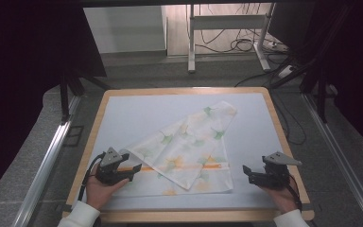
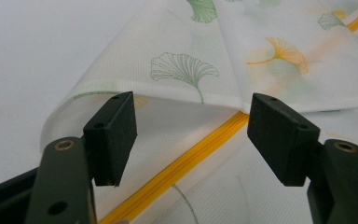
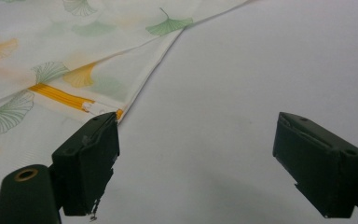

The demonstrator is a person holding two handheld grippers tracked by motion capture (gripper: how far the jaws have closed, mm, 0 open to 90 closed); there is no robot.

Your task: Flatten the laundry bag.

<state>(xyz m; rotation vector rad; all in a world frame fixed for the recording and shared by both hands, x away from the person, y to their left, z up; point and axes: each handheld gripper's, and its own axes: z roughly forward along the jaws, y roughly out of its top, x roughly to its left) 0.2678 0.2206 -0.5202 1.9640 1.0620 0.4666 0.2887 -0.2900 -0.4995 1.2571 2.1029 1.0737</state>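
A: While you're looking, where's the bag (image 1: 184, 151)?

B: On the mat (image 1: 137, 113), near edge, a bit left of centre. One corner is folded over on a diagonal, so the flap runs from near the left gripper (image 1: 133, 171) up toward the far right.

A: Zip (image 1: 208, 166)?

B: Orange, running along the lower part, partly under the flap (its right end shows just short of the bag's right edge).

A: Left gripper state?

B: Jaws spread. In the left gripper view the folded edge and the zip (image 2: 186, 163) lie between them, but the pads aren't pressing on the mesh. It sits at the bag's left end, hand (image 1: 99, 191) low on the mat.

A: Right gripper (image 1: 246, 174)?

B: Spread too, nothing between the jaws. Right gripper view has bare mat (image 3: 242, 93) between them; the bag's corner (image 3: 74, 70) and the zip end are just beside one jaw. From above it's just off the bag's right edge, not touching it.

A: Table (image 1: 189, 90)?

B: Wood rim all round the mat.
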